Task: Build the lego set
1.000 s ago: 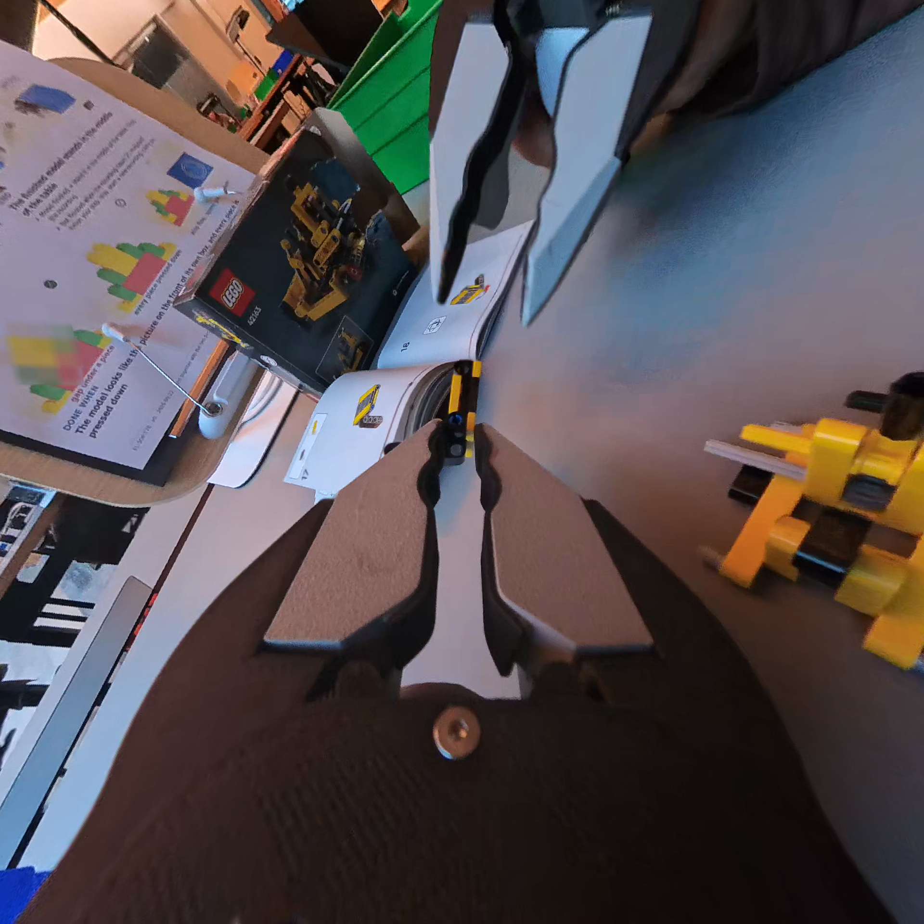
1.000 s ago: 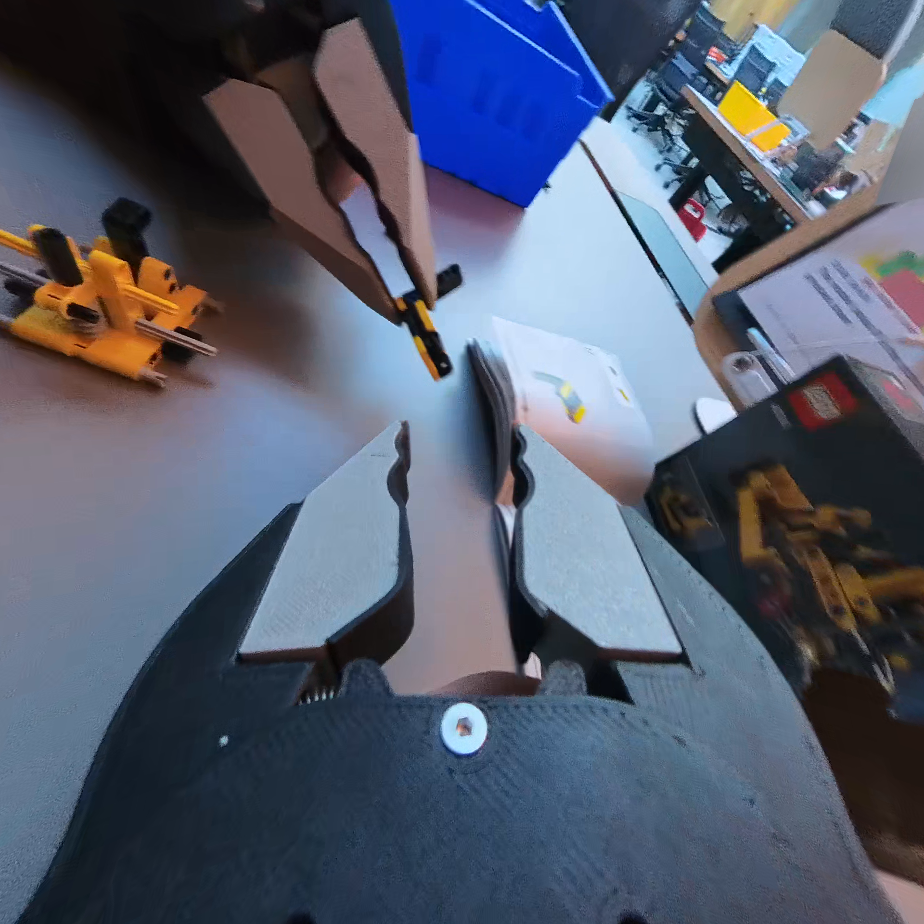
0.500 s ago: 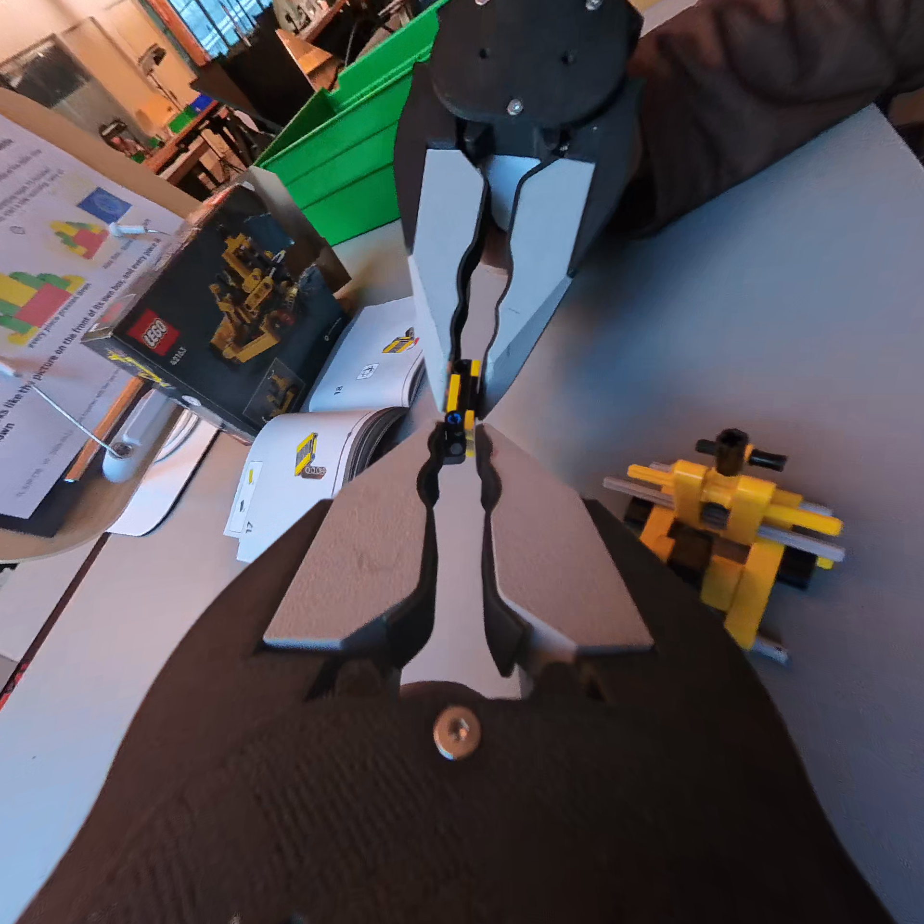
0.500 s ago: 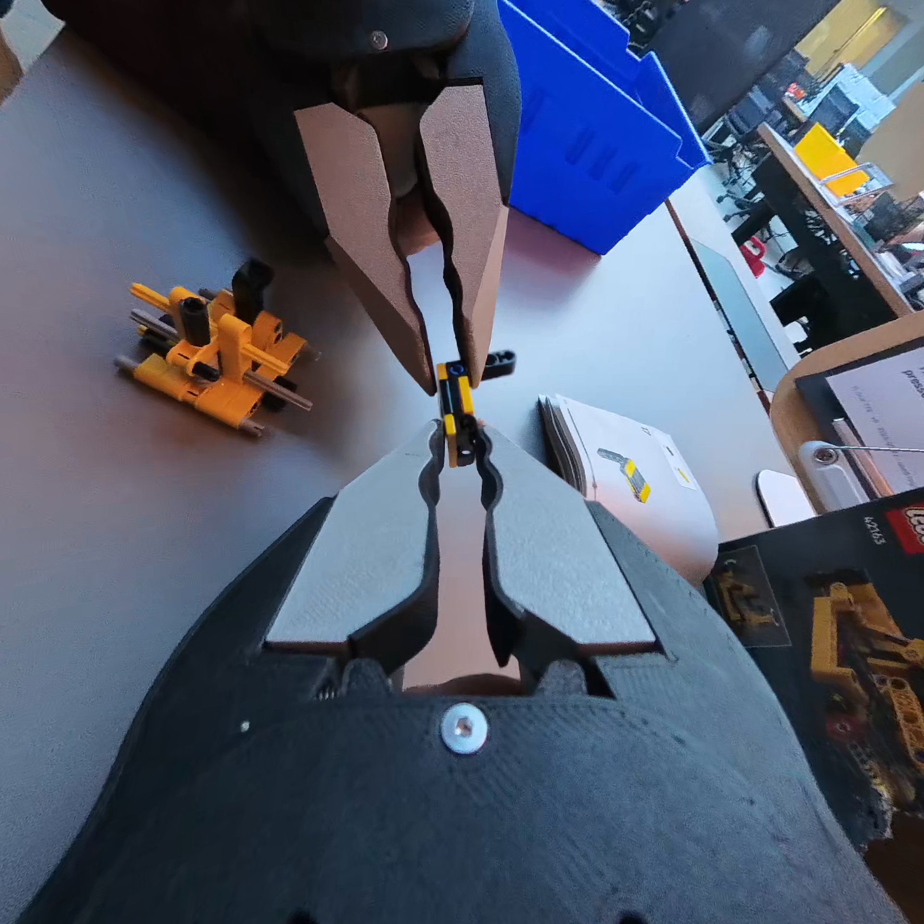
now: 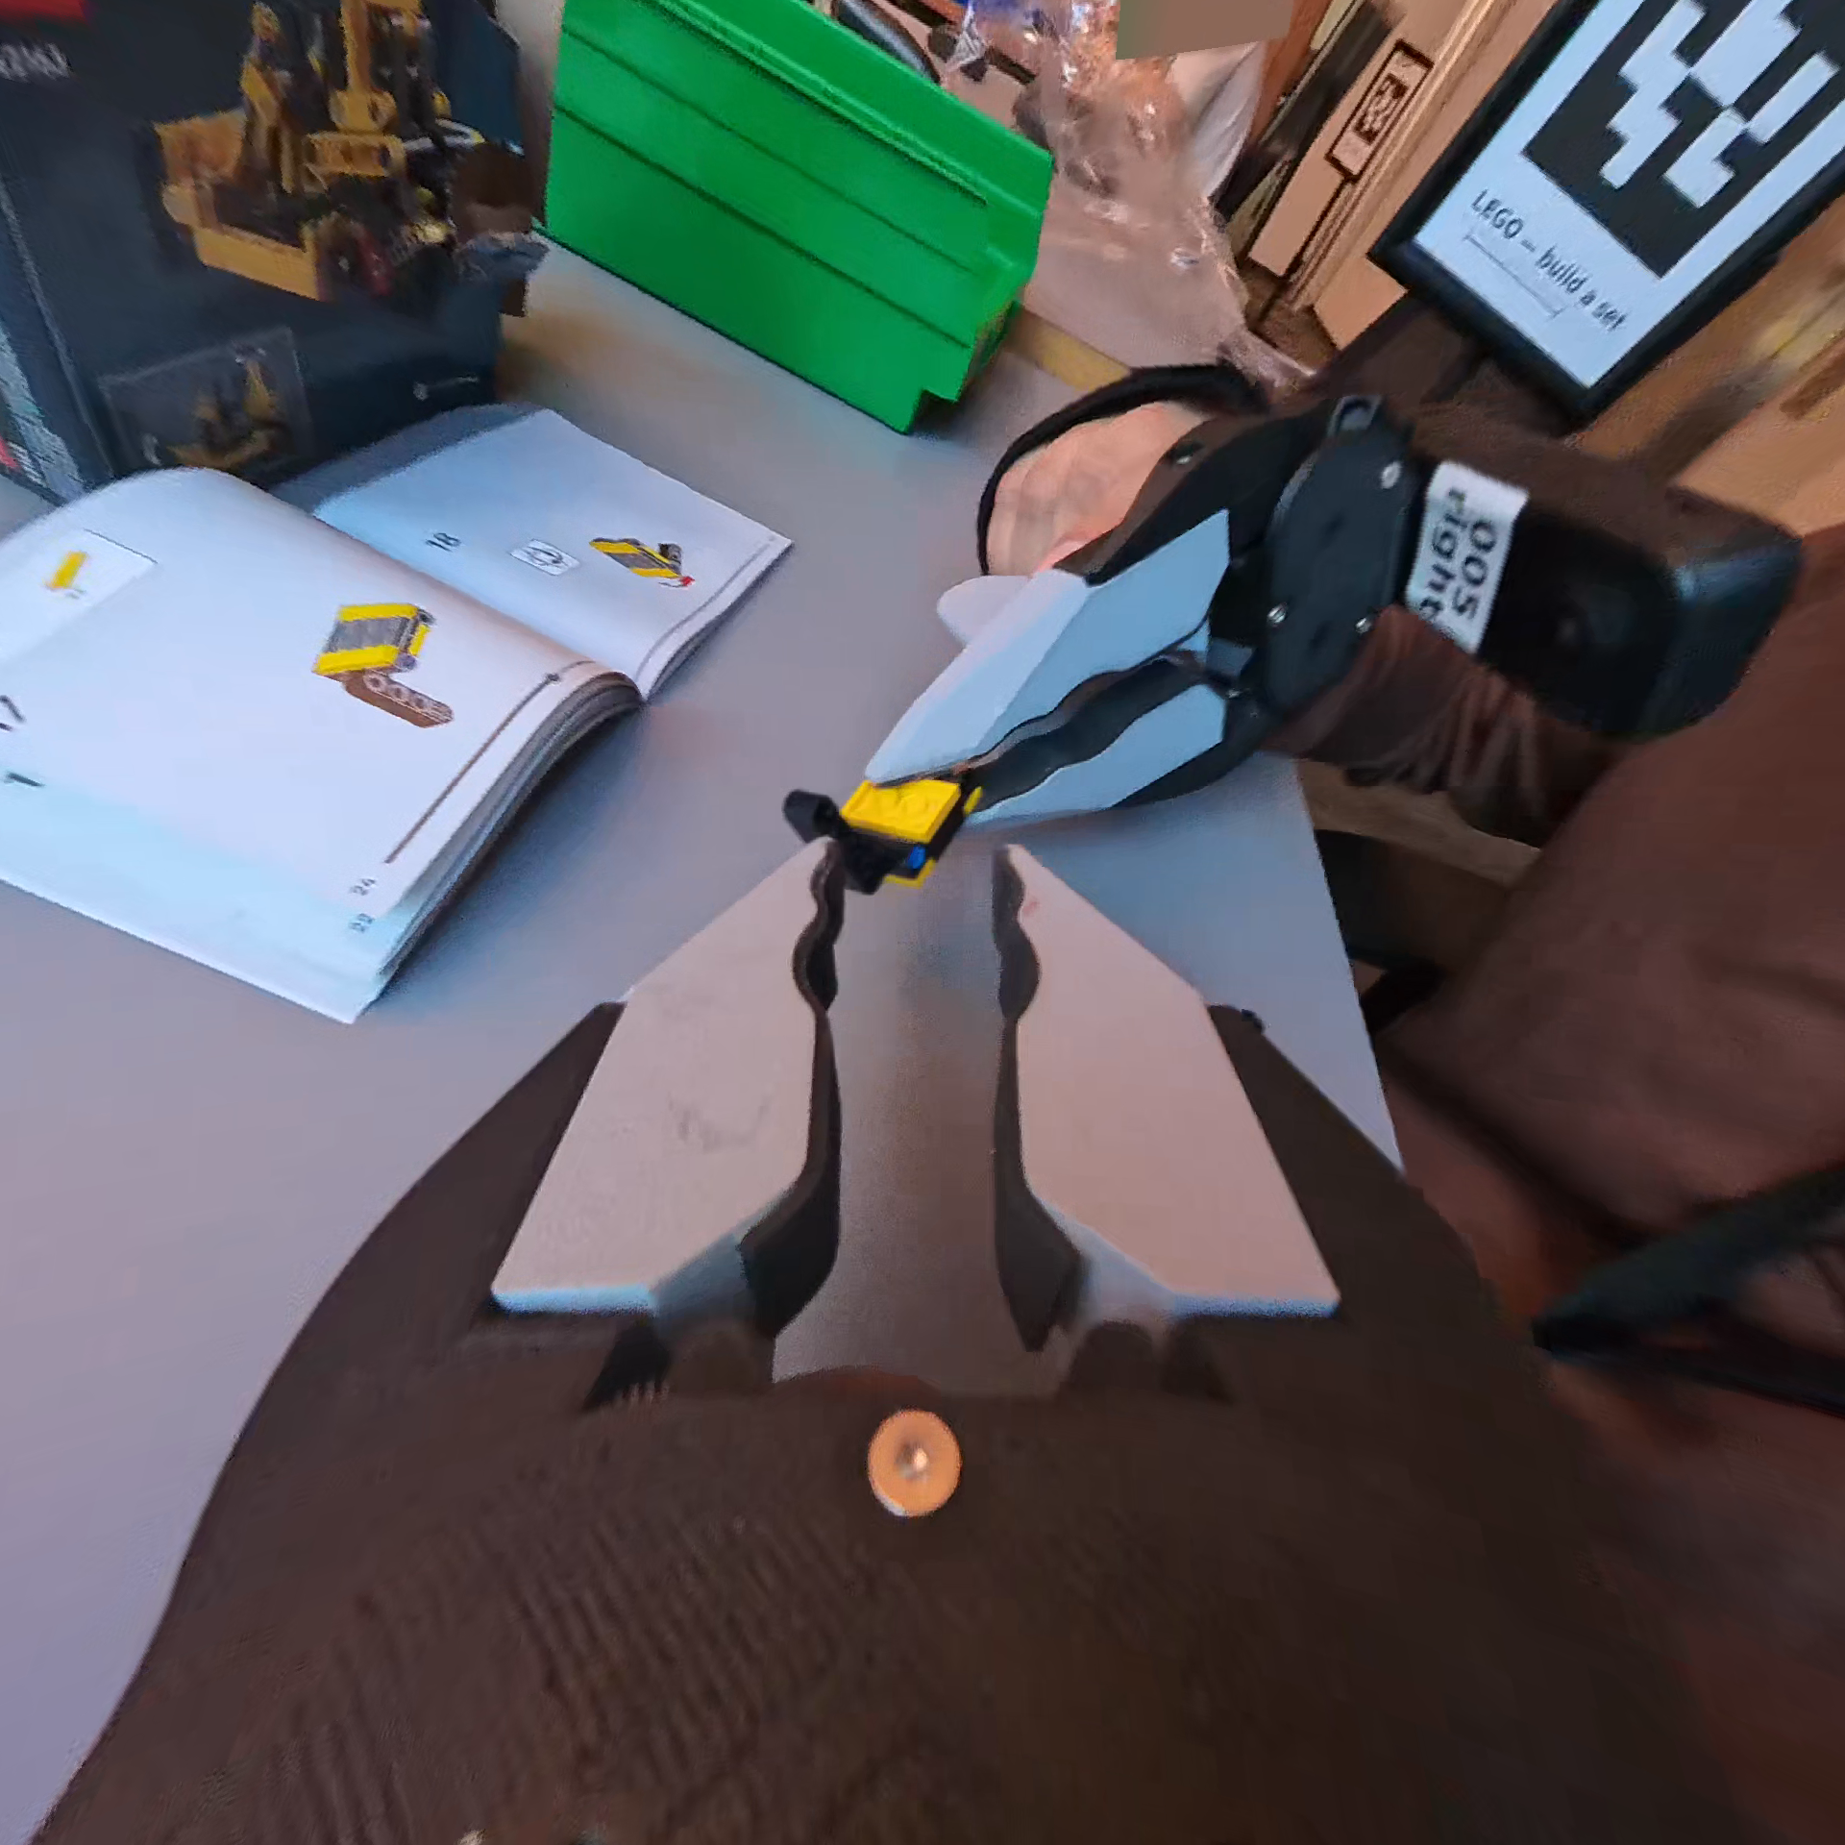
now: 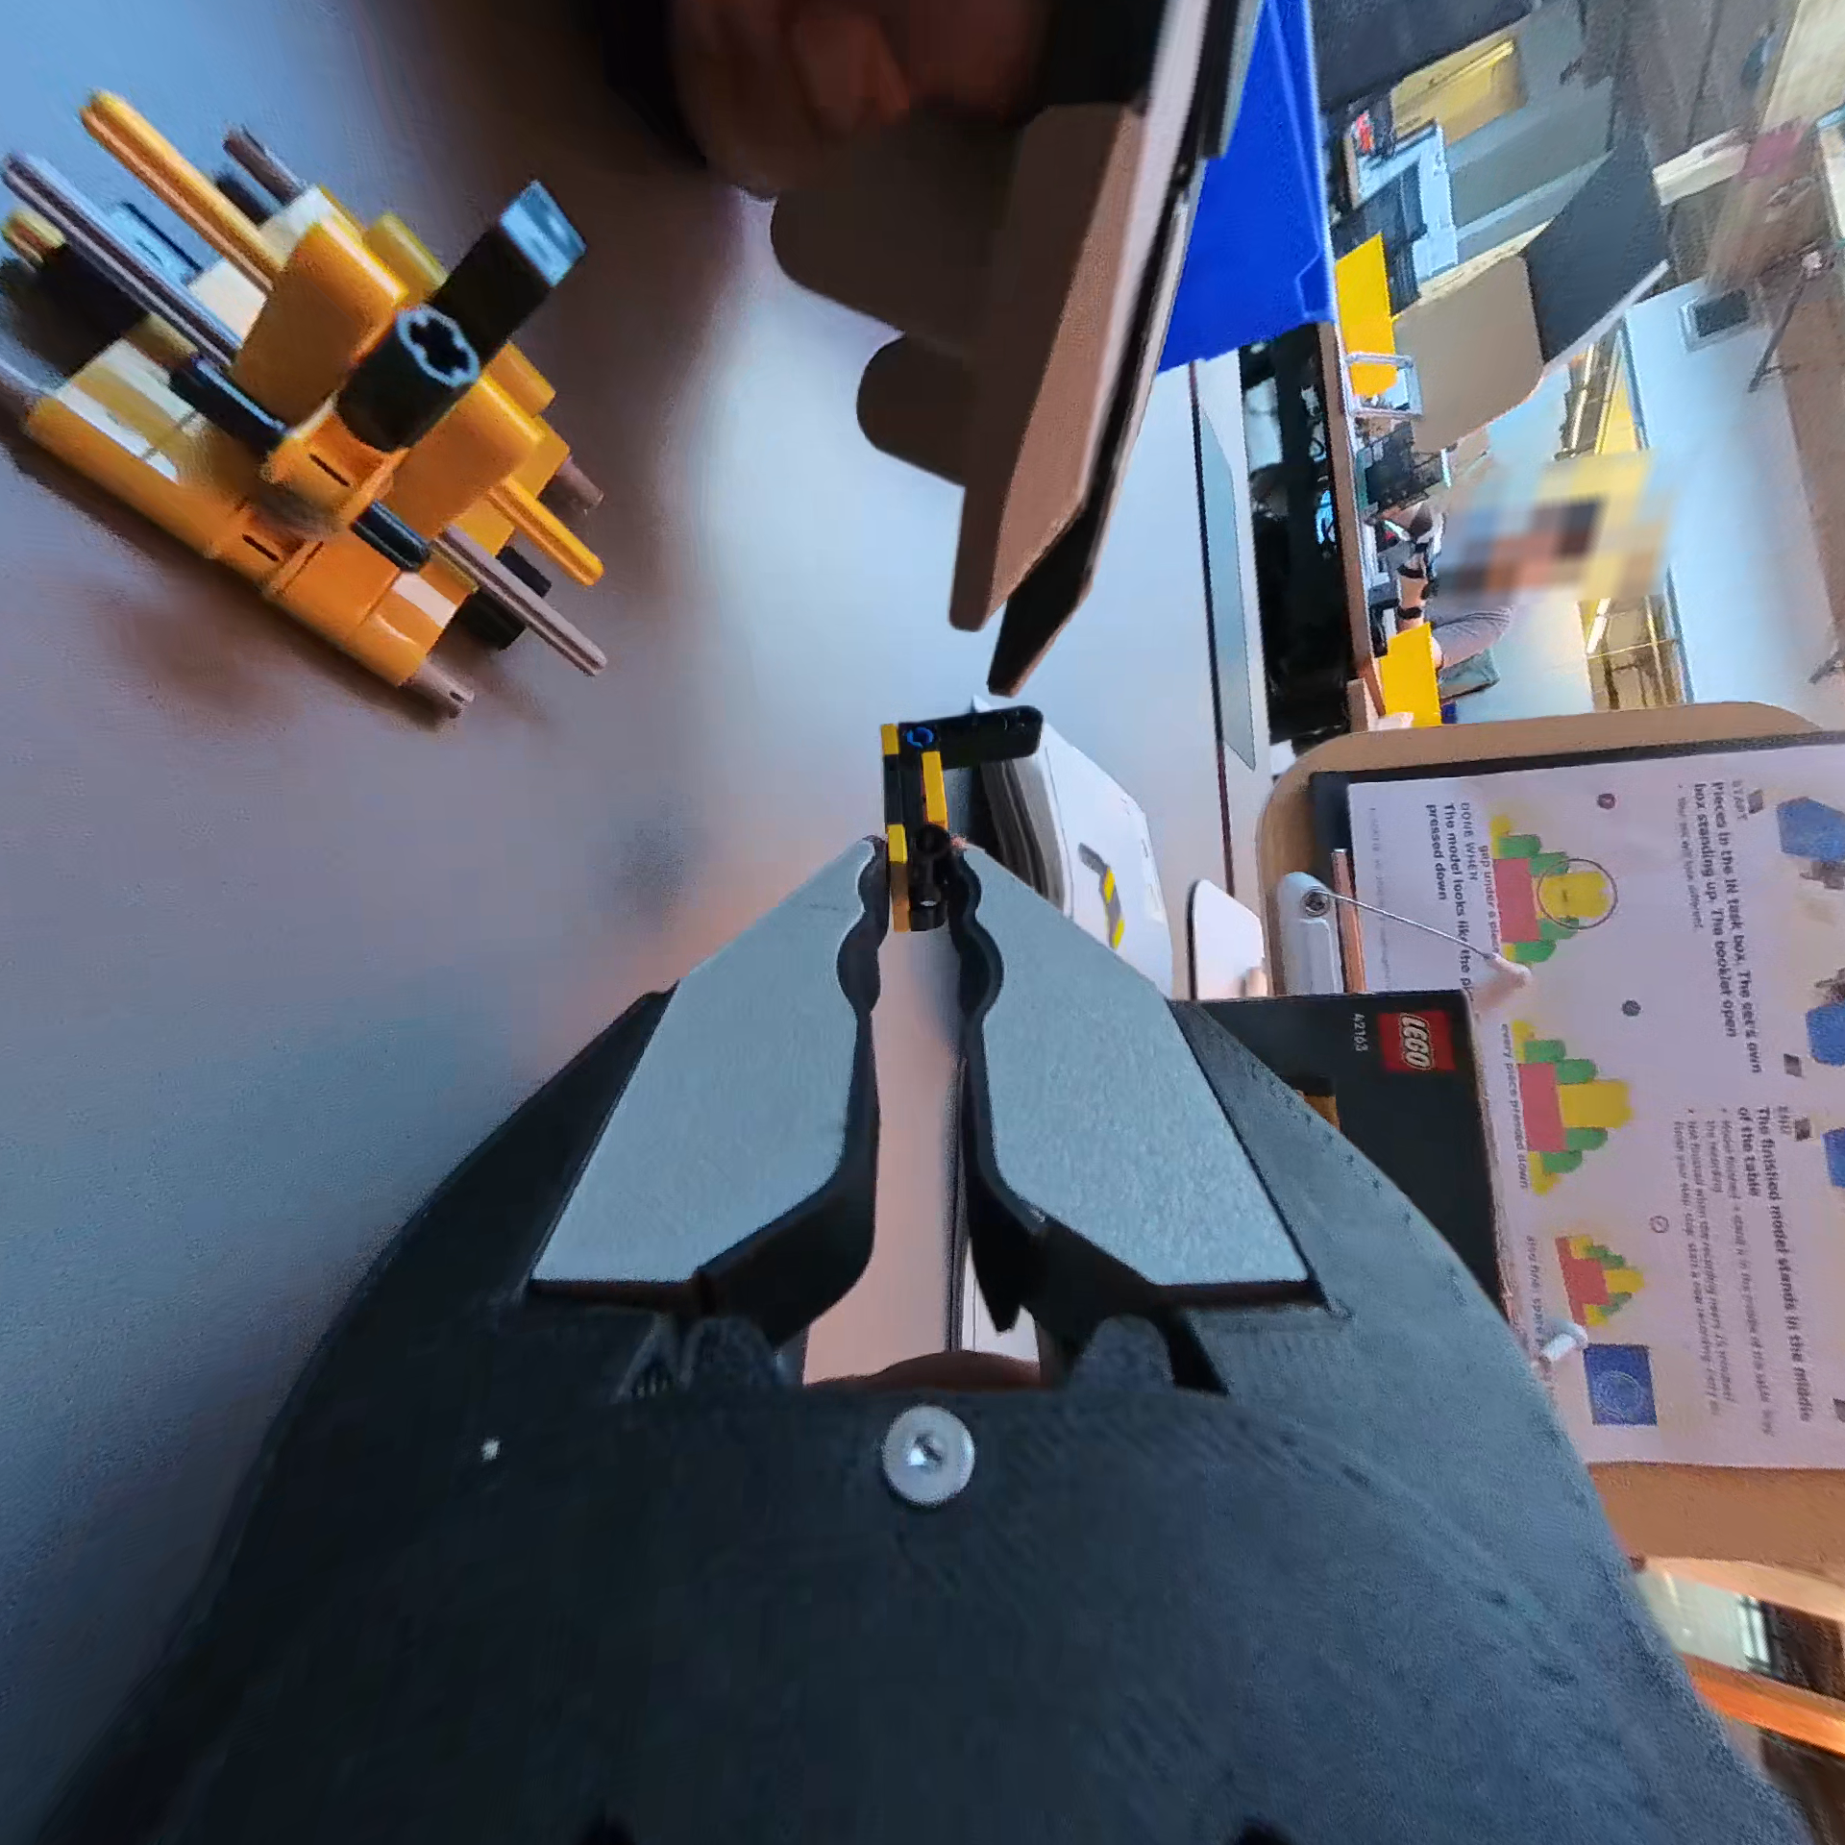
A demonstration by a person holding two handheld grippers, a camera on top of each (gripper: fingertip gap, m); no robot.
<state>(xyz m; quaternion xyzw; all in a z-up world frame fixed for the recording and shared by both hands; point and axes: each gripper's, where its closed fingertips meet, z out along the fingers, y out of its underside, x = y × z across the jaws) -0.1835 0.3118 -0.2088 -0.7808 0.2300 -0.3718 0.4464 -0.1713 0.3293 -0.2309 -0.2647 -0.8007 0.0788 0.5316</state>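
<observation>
Two grippers: we are seeing both over a grey table [image 5: 200, 1148], one in each wrist view.
Right gripper [image 6: 919, 879]: we are seeing its grey fingers clamping the small yellow and black lego piece [image 6: 916, 829] at the centre of the right wrist view; in the left wrist view the same gripper [image 5: 933, 789] is reaching in from the right of the frame, with the piece [image 5: 889, 824] pinched at its tips.
Left gripper [image 5: 914, 864]: we are seeing its brown fingers standing apart with nothing between them, its left tip just beside the piece; whether they are touching, we cannot tell. In the right wrist view it [image 6: 1008, 639] is hanging down from the top centre, just above the piece.
Partly built model [image 6: 319, 419]: a yellow and black assembly with axles is lying on the table at the upper left of the right wrist view, well apart from the held piece.
Instruction booklet [image 5: 329, 699]: lying open at the left of the left wrist view.
Set box [image 5: 220, 230]: standing at the upper left, behind the booklet.
Green bin [image 5: 799, 230]: sitting at the top centre, beside the box.
Blue bin [image 6: 1258, 200]: showing at the top of the right wrist view.
Printed sheet [image 6: 1637, 1098]: propped at the right edge there.
</observation>
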